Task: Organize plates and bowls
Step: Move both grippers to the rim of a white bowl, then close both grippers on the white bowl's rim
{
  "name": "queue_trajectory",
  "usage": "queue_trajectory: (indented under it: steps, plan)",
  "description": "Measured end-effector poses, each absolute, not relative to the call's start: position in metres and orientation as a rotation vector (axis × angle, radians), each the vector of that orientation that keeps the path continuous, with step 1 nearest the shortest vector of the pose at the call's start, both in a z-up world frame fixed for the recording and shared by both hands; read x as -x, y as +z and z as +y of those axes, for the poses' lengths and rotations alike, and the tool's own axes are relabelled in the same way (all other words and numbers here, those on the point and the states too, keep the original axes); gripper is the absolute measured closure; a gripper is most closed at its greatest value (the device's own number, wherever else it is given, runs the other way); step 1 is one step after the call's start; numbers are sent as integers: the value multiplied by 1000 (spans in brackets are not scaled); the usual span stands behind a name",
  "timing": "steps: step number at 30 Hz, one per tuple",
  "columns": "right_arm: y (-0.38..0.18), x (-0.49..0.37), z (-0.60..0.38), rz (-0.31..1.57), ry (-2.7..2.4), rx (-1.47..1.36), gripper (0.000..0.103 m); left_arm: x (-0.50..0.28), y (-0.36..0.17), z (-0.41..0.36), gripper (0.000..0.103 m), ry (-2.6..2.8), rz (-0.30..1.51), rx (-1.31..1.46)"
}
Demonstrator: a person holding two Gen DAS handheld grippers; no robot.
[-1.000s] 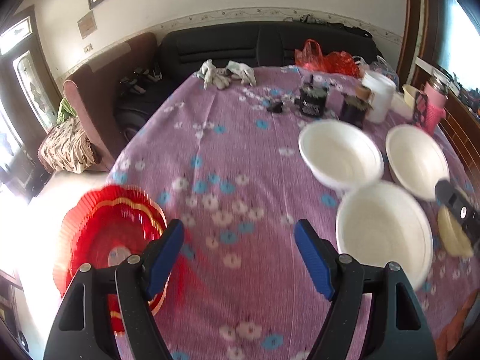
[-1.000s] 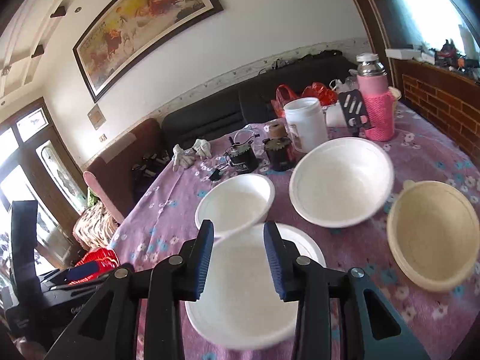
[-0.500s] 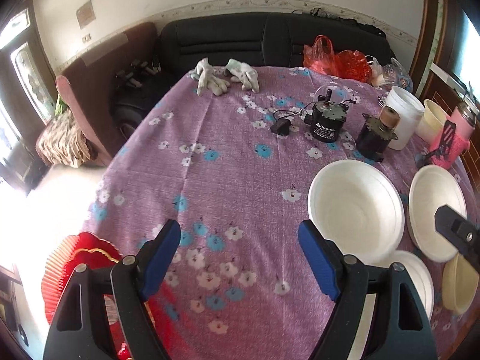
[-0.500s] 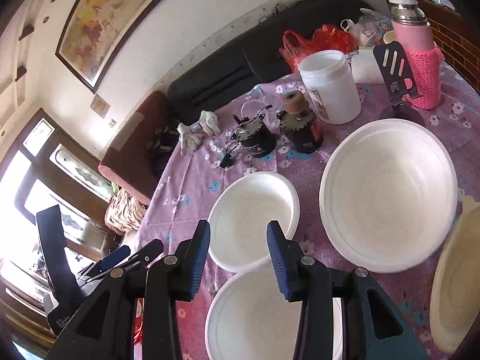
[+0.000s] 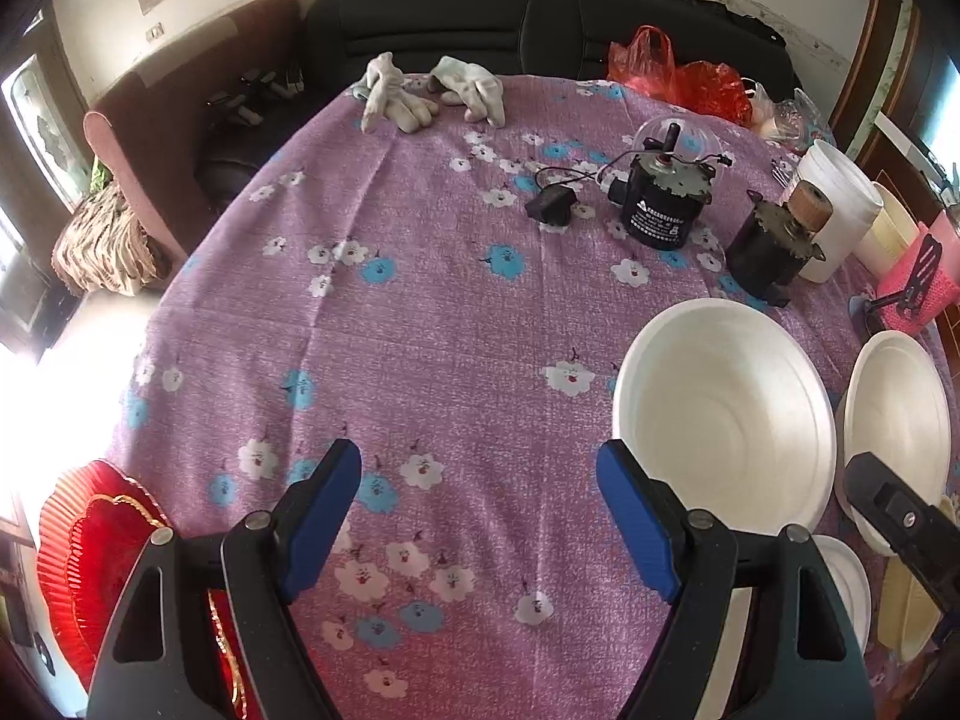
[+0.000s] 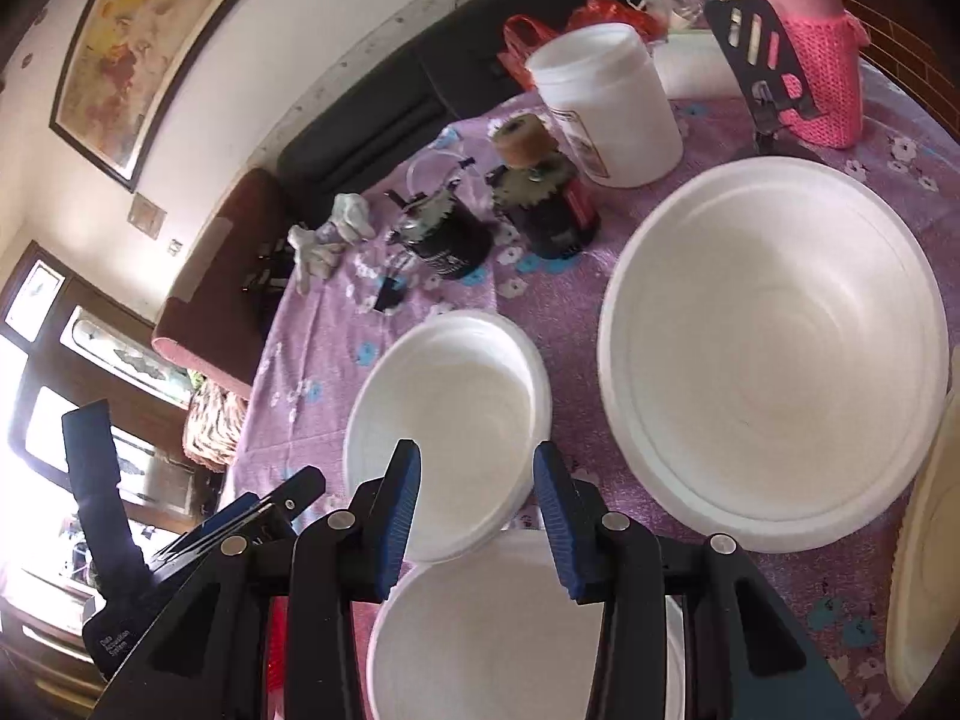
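A purple flowered table (image 5: 420,312) holds white foam dishes. In the left wrist view, a white bowl (image 5: 720,414) sits right of my left gripper (image 5: 480,516), which is open wide over bare cloth with nothing between its fingers. A second white bowl (image 5: 900,420) lies further right. In the right wrist view, my right gripper (image 6: 477,516) is open above the near rim of the small white bowl (image 6: 450,414), pads not touching it. A white plate (image 6: 498,630) lies under the fingers. The large white bowl (image 6: 774,348) is on the right, a cream bowl (image 6: 924,570) at the edge.
Two black motors (image 5: 660,204) (image 6: 552,216), a white jar (image 6: 606,102), a pink knitted flask (image 6: 816,72) and a black slotted stand (image 6: 762,72) crowd the table's far right. White gloves (image 5: 420,96) lie at the far edge. A red pleated ornament (image 5: 90,570) is at lower left.
Both grippers moved forward over the table and tipped down. The bowls now look larger and nearer; the red ornament slid to the left view's lower corner. Both grippers stay open and hold nothing.
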State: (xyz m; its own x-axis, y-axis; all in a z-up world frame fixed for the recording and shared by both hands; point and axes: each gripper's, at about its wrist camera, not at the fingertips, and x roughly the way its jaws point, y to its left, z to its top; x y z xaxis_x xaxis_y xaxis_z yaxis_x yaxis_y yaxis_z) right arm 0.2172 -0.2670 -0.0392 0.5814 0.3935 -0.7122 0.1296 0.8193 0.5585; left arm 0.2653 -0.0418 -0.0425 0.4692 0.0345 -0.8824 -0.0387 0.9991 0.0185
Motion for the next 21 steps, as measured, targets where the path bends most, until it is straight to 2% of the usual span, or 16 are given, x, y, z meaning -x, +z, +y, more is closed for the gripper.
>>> queue_trajectory:
  steps: [17,18,21]
  plan:
    - [-64,-237,-266,1027,138,-677,60,-293,-60,-62,23,-170,1222,130]
    - [-64,-237,-266,1019,136,-676,61,-292,-61,-61,23,-177,1225,139]
    - [-62,-237,-265,1002,135,-660,77,-291,-59,-62,23,-199,1209,152]
